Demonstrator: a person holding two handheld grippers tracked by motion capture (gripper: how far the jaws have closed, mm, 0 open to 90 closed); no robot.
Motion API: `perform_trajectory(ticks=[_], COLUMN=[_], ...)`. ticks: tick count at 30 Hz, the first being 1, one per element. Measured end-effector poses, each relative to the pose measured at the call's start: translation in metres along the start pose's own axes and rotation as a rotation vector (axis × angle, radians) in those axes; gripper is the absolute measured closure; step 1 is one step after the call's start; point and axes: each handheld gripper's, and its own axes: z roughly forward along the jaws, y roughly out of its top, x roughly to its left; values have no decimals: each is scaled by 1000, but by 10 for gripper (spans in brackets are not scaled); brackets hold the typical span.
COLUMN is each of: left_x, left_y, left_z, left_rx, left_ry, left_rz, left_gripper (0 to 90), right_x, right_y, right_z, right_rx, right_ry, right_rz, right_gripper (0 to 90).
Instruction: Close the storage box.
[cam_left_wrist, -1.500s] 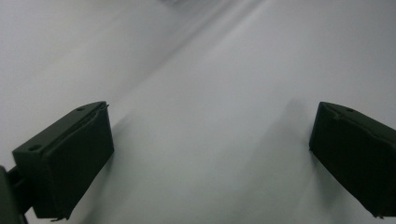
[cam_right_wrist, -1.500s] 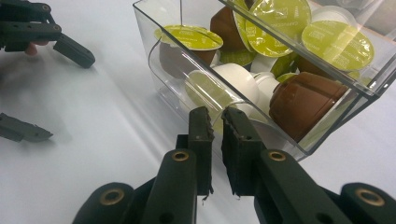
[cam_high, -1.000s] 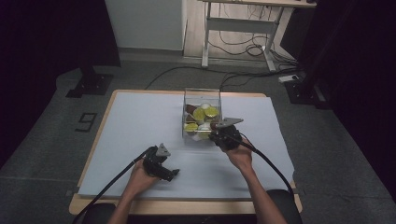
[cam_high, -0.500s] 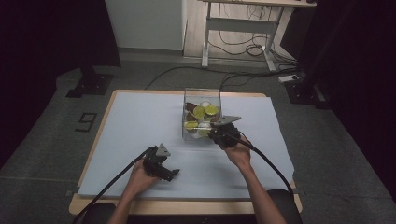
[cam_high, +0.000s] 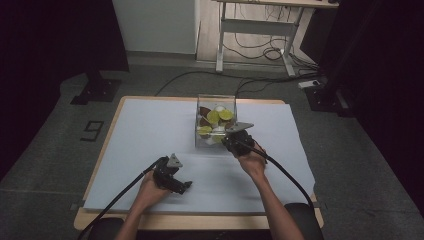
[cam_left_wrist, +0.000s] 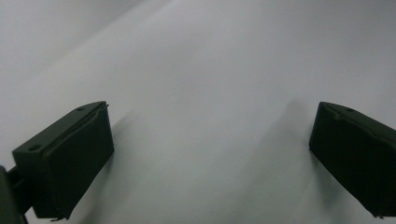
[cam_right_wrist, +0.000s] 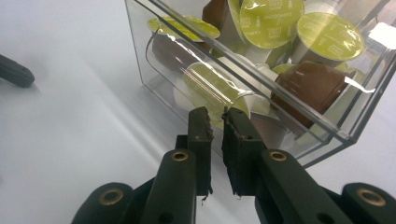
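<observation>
Several yellow-green lids (cam_right_wrist: 272, 22) in the clear box (cam_right_wrist: 327, 126) read CAPPUCCINO; right tool (cam_right_wrist: 215, 122) nearly closed, left tool (cam_left_wrist: 210, 154) wide

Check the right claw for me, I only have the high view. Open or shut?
Observer: Shut. In the right gripper view, the right claw has its jaws almost together, and I see nothing between them.
Operator: Where are the tips?
Observer: Right at the front wall of the clear box, beside a curved cut-out in that wall. I can't tell whether they touch it.
Operator: And the left claw?
Observer: In the left gripper view, the left claw is wide open, with just the white sheet between the jaws.
</observation>
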Motion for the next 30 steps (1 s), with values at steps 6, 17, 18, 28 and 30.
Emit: perform_trajectory(ticks=[6,17,18,28,30], left_x=[0,0,0,0,0], left_y=[0,0,0,0,0], left_z=[0,0,0,0,0], left_rx=[0,0,-1,0,0], left_ry=[0,0,0,0,0], left_rz=[0,0,0,0,0], left_gripper=[0,0,0,0,0], right_x=[-3,-6,-6,-6,-6], right_y=[1,6,6,6,6], right_z=[4,11,11,12,12], right_rx=[-9,-19,-20,-24,-25], right_ry=[-26,-55,-56,-60,-60], right_rz=[15,45,45,49,51], right_gripper=[811,812,812,810,811])
